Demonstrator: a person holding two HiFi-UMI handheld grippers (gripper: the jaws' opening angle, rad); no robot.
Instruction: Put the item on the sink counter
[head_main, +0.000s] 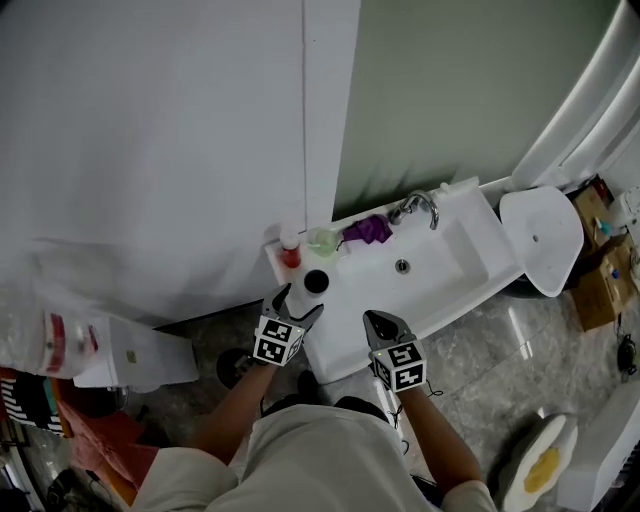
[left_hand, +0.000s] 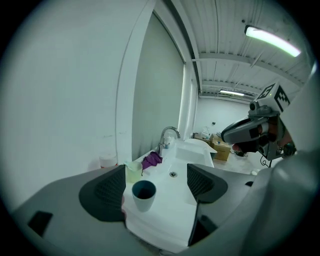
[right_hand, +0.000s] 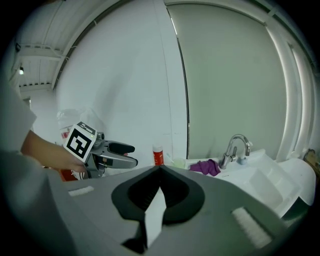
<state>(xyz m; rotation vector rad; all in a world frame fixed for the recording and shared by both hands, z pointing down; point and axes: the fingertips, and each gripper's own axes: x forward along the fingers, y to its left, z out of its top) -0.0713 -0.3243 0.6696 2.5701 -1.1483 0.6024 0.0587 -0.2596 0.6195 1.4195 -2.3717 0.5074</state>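
Two grippers sit lowest in the head view, one in each hand.

Left gripper (head_main: 297, 305): jaws spread wide. One dark cup (left_hand: 143, 194) stands upright between them, nearer the left pad, with no contact visible.

Right gripper (head_main: 376, 322): jaws pressed together, tips meeting, nothing held. It is at the front edge of the sink counter (head_main: 350, 300).

Count on the white counter:
- Cups, two: the dark one on the front left corner, mouth up, and one pale green cup (head_main: 322, 240) further back by the wall.
- Red-and-white tube (head_main: 290, 248), one: upright at the back left corner, just beside the green cup.
- Purple cloth (head_main: 367, 230), one: bunched between the green cup and the faucet.
- Faucet (head_main: 415, 207), one: curved, at the back edge of the basin.
- Drain (head_main: 401, 265), one: in the basin floor.

The dark cup stands apart from the other items and rests on the counter surface, not in the basin.
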